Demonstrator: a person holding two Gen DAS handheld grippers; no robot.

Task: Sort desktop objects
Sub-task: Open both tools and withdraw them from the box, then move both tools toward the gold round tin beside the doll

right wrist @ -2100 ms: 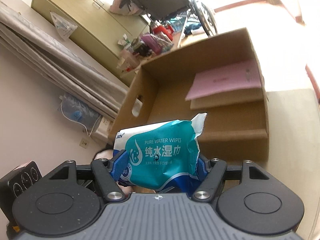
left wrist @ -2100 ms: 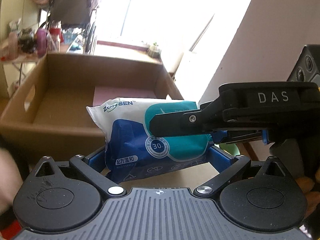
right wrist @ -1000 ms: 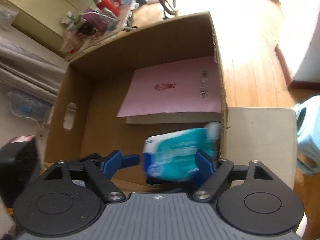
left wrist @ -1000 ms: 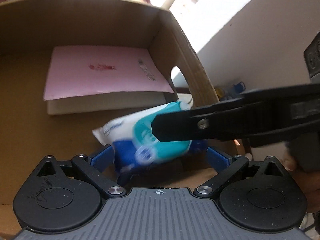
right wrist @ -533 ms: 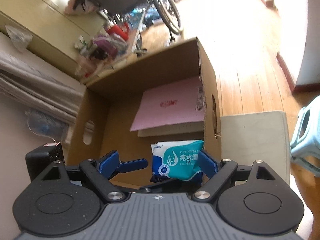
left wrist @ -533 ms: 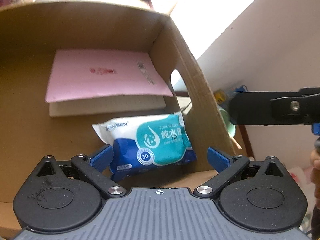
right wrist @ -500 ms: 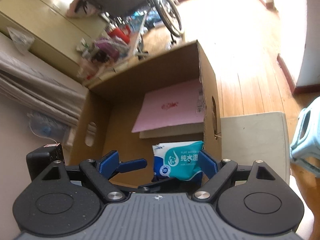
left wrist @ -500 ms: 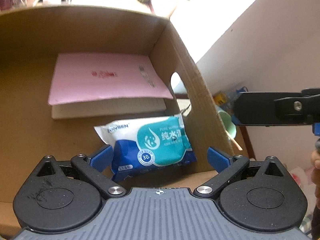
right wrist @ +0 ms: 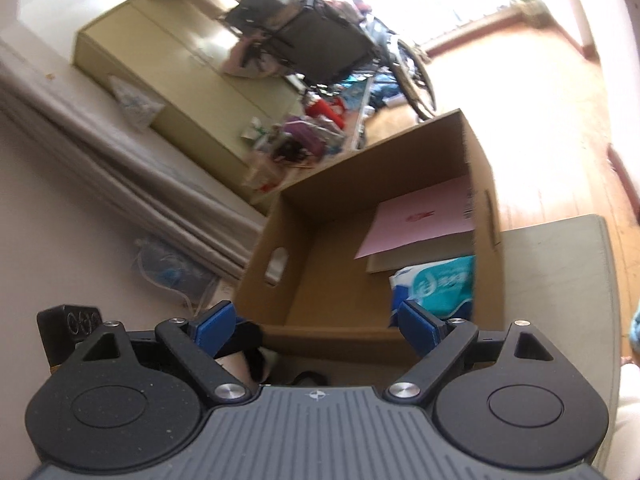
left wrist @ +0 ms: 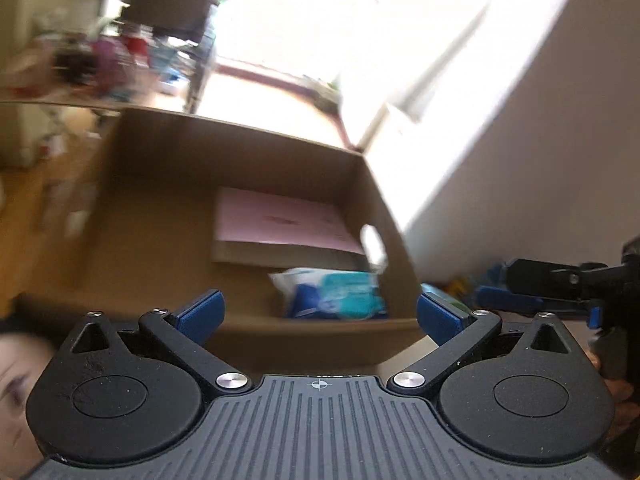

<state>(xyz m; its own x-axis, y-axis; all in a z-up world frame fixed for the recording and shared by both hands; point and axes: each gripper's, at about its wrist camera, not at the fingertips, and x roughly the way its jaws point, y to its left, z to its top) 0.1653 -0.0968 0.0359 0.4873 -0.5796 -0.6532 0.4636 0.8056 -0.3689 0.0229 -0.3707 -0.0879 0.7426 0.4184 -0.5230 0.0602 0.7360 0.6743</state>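
On the pale bench (right wrist: 560, 280) the cardboard box (right wrist: 304, 264) holds the wipes pack (right wrist: 436, 284) beside a pink folder (right wrist: 420, 220); left hand-held gripper (left wrist: 320, 312) and right hand-held gripper (right wrist: 316, 326) gape wide, empty.

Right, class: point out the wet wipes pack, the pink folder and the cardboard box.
wet wipes pack (right wrist: 440, 284), right wrist view, teal front.
pink folder (right wrist: 420, 220), right wrist view, cover's middle.
cardboard box (left wrist: 168, 208), left wrist view, inner left wall.
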